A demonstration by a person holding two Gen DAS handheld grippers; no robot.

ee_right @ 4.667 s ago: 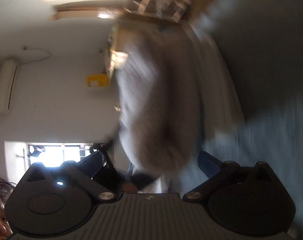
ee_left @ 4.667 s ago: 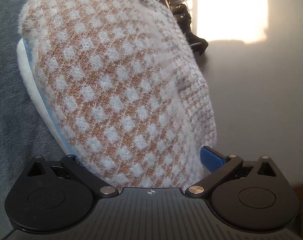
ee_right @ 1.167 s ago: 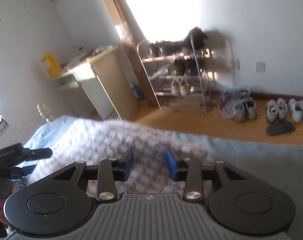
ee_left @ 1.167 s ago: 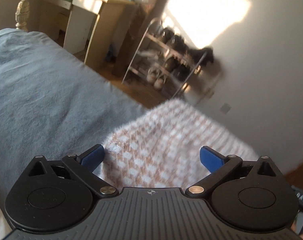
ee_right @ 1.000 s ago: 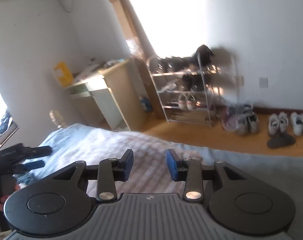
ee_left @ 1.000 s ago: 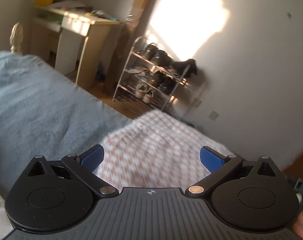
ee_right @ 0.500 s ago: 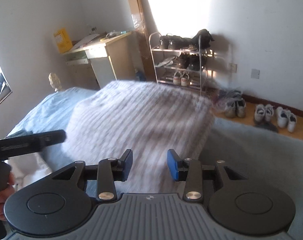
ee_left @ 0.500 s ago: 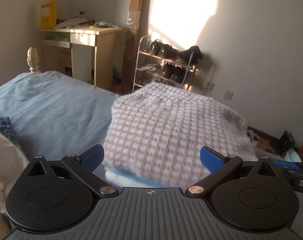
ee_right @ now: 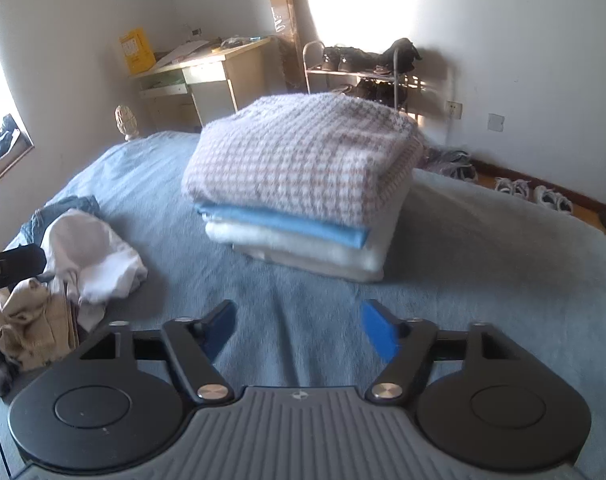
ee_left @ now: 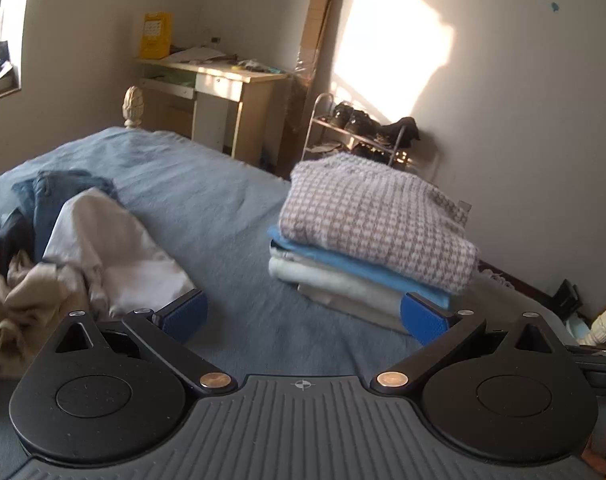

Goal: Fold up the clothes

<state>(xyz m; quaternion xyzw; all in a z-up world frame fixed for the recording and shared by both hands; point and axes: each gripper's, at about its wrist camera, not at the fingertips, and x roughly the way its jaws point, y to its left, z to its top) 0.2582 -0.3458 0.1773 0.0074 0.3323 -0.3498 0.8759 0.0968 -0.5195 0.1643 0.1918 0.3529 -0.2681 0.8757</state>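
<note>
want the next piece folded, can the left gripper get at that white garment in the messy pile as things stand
Probably yes. The left gripper is open and holds nothing, and the white garment lies on top of the unfolded pile, just ahead to its left. Only bare blue bedspread lies between; the folded stack sits off right.

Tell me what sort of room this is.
Most likely a bedroom in a home: a bed with a blue cover bears folded clothes, a wooden desk stands by the wall, and a shoe rack beside it.
</note>
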